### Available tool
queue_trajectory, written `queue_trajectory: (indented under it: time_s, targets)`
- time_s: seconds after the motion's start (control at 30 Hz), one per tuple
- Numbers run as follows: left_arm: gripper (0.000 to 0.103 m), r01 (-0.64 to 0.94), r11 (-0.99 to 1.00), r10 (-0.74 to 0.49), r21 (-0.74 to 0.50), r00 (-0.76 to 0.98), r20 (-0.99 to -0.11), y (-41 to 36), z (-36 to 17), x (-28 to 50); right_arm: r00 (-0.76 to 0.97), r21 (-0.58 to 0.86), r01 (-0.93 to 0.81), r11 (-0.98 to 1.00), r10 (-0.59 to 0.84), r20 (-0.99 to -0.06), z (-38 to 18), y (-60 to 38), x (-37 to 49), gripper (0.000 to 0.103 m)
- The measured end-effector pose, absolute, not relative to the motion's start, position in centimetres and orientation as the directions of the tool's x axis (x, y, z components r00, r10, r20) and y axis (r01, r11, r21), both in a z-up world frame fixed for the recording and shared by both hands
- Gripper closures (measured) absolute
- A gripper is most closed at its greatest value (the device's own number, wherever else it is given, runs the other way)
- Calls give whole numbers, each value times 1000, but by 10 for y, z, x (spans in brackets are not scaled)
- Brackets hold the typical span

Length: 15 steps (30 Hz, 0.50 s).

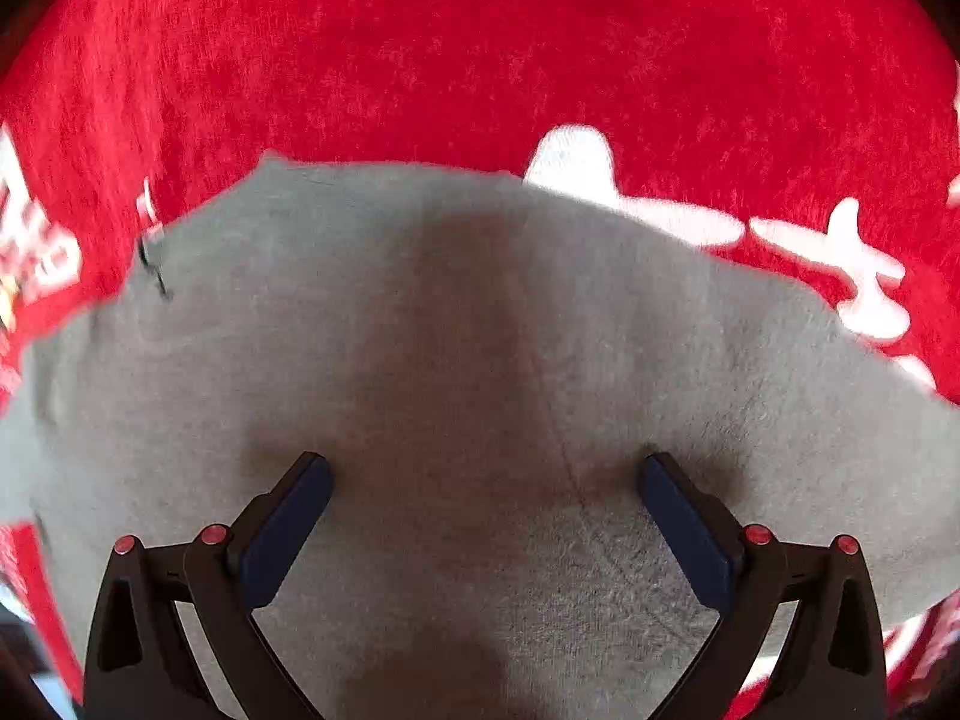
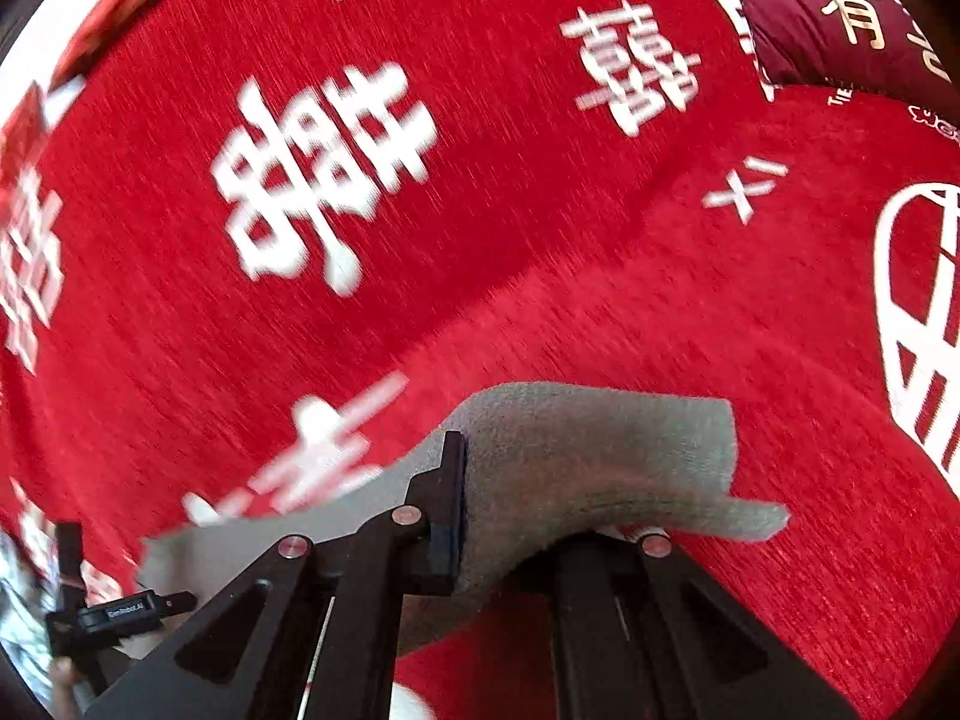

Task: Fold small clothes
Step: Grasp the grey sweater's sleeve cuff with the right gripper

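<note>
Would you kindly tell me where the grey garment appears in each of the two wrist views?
Left wrist: the grey garment fills the lower and middle picture, lying under the open left gripper.
Right wrist: it sits low at centre, pinched in the shut right gripper, one edge lifted.
Shared landmark: the red cloth with white characters beneath it.

Garment: flat grey knit cloth
Surface: red plush cover with white characters
Left gripper: jaws spread wide above cloth
</note>
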<state>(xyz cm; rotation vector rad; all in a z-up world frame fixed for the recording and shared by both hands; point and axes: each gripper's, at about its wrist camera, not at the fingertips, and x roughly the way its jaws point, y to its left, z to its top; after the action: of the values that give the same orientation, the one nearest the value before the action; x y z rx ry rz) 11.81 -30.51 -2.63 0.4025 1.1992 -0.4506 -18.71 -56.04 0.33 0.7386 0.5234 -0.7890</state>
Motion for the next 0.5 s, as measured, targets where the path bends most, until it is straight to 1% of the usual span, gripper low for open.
queue_trajectory:
  time_s: [0.07,0.1,0.17,0.2,0.27,0.3,0.33,0.4,0.5]
  targets:
    - [0,546,833,-101,90,310,-945,-310,-25,115,585,391,792,469,-399,-706,-10,-570,-188,96]
    - [0,548,832,-106,84,305,-946,-310,-23,115,584,399,794,459,-393,-710,-10,-573,-189,96]
    - [0,549,835,-135,43,279,-951,-307,-21,117,588,406,795,451,-405,-700,-7,-574,-193,96]
    - [0,547,835,-127,51,282,-951,-307,-22,118,603,413,784,464,-408,-686,-1,-573,-194,96]
    - [0,577,811,-120,97,325,-938,-308,-24,114,633,416,758,503,-411,-656,12,-567,-192,96]
    - [0,605,785,-105,134,343,-933,-312,-19,111,632,393,756,524,-424,-649,21,-561,-189,96]
    - [0,630,763,-99,147,338,-936,-314,-14,109,631,351,750,561,-445,-636,36,-550,-183,96]
    - [0,657,747,-151,100,314,-937,-305,0,108,647,296,725,622,-468,-602,63,-528,-169,96]
    - [0,609,792,-216,37,337,-916,-262,23,118,676,229,680,697,-475,-563,95,-491,-139,97]
